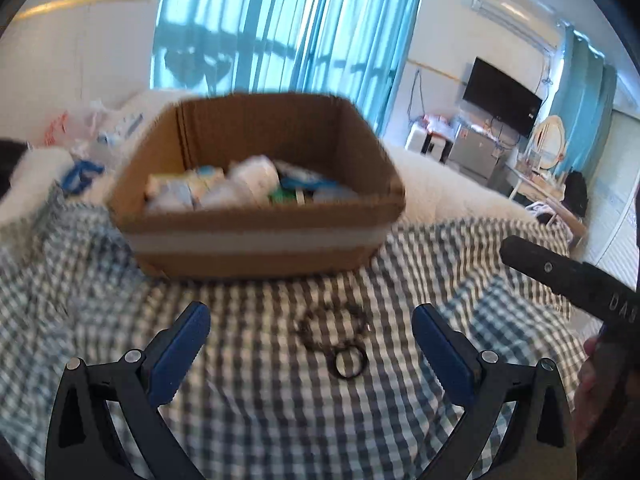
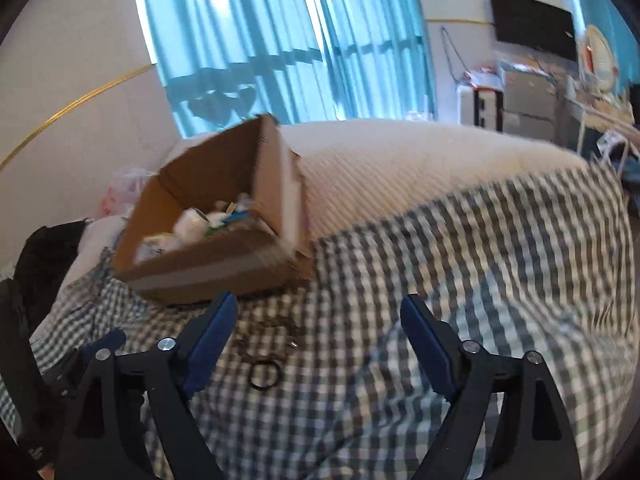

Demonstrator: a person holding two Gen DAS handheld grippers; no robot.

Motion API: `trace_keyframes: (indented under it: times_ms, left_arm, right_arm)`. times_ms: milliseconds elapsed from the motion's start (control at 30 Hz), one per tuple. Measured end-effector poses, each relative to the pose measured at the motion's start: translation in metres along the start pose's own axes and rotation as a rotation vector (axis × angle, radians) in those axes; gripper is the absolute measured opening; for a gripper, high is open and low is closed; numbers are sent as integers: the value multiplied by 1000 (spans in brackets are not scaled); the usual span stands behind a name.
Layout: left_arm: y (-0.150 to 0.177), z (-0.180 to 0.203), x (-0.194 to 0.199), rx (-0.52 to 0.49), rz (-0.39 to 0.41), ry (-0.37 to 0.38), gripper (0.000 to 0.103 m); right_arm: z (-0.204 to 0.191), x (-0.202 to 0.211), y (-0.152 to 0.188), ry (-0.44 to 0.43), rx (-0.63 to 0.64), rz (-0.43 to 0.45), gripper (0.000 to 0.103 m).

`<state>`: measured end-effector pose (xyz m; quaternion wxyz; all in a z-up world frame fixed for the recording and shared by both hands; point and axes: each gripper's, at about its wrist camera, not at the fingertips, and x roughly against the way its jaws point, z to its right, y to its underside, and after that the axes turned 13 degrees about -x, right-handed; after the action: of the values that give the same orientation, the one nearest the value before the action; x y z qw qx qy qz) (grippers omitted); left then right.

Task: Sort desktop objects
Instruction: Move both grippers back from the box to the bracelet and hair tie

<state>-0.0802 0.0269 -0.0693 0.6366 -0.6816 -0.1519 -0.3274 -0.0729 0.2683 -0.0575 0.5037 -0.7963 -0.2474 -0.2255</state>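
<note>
Checked bedcover [image 1: 256, 420] carries a dark chain with a ring [image 1: 347, 364], just short of the cardboard box [image 1: 256, 248]. Left claw [image 1: 310, 344] and right claw [image 2: 316, 340] both stand spread, empty. Best to pinch the ring itself; loose links would slip.

Teal curtains [image 1: 288, 20], wall TV [image 1: 502, 96], AC unit [image 1: 516, 14], checked bedcover [image 2: 480, 260], white blanket [image 2: 400, 160]

Sunlit turquoise curtains [image 1: 288, 28], white walls, wall-mounted television [image 1: 502, 96], checked bedspread [image 2: 480, 280], cream blanket [image 2: 400, 160].
</note>
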Motion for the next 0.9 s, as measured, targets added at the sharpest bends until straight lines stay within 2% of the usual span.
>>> trace_keyframes:
  times_ms: [67,200,467,600,633,667,700,733,767,900]
  left_arm:
    - [9,7,-12,6,-37,-7,103]
    - [29,19,-31,15,-67,-3,103]
    - [47,51,-74,-104,-134,27,103]
    - [53,62,-92,-173,-151,16,103]
    - [53,63,-95,-186,-149,17,98]
    - [54,62,-97,-190,-141,24,80]
    - [54,60,-99,-189,-142,43,68]
    - [55,59,-103,-196,-158,59,36]
    - [56,59,-105,-211,-162,57,13]
    - [59,56,-95,-245,-131,64,13]
  right_arm:
    - [11,-11,3,20,-11,-37,84]
    - [27,-19,5,24,-66,-56,84]
    - [32,-29,8,32,-108,-103,84]
    - [31,-30,9,40,-106,-104,84]
    - [30,-31,10,44,-106,-105,84]
    - [30,-31,10,48,-105,-107,84]
    - [29,-32,11,51,-103,-110,84]
    - [29,-33,11,56,-102,-111,84]
    - [28,-33,12,61,-100,-113,84]
    - [25,-37,15,75,-89,-125,84]
